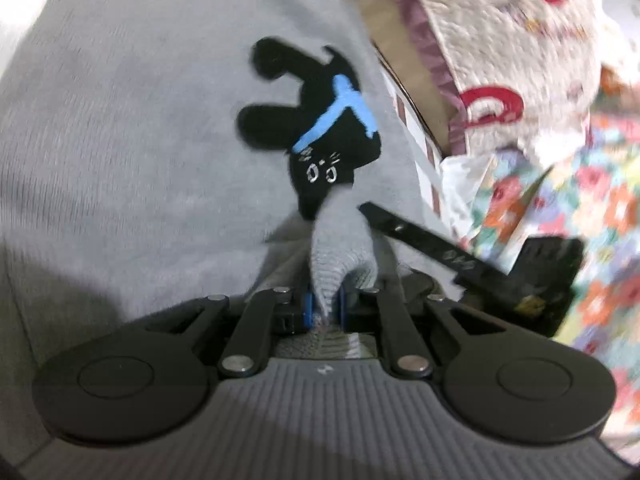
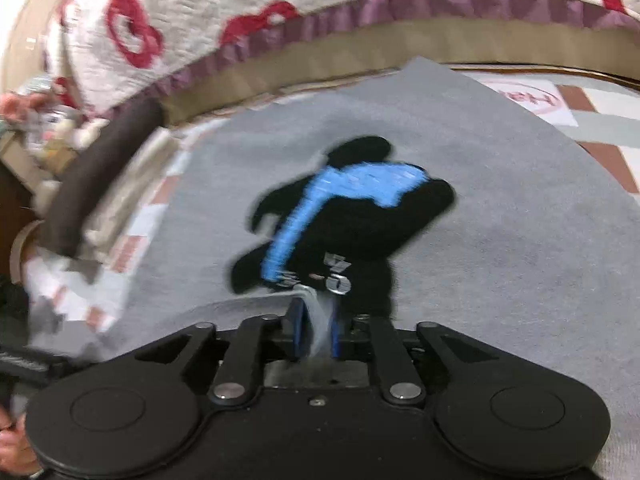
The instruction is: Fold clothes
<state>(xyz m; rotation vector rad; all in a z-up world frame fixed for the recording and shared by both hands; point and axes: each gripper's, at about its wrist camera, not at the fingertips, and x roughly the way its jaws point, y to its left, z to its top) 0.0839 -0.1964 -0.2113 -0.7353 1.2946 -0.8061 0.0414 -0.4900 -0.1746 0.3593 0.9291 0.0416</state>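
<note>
your left gripper (image 1: pixel 325 308) is clamped on a bunched, ribbed fold of the grey sweater (image 1: pixel 120 140), its blue pads pressed into the cloth from both sides. your right gripper (image 2: pixel 316 336) pinches another thin fold of the same garment. the sweater lies spread in front of you over a checked floor mat (image 2: pixel 592 120), with its black cat patch (image 1: pixel 320 136) and blue cross stripe facing up, just beyond both sets of fingers. a quilted cover with red shapes and a purple frill (image 2: pixel 360 12) hangs behind it. both views are blurred.
</note>
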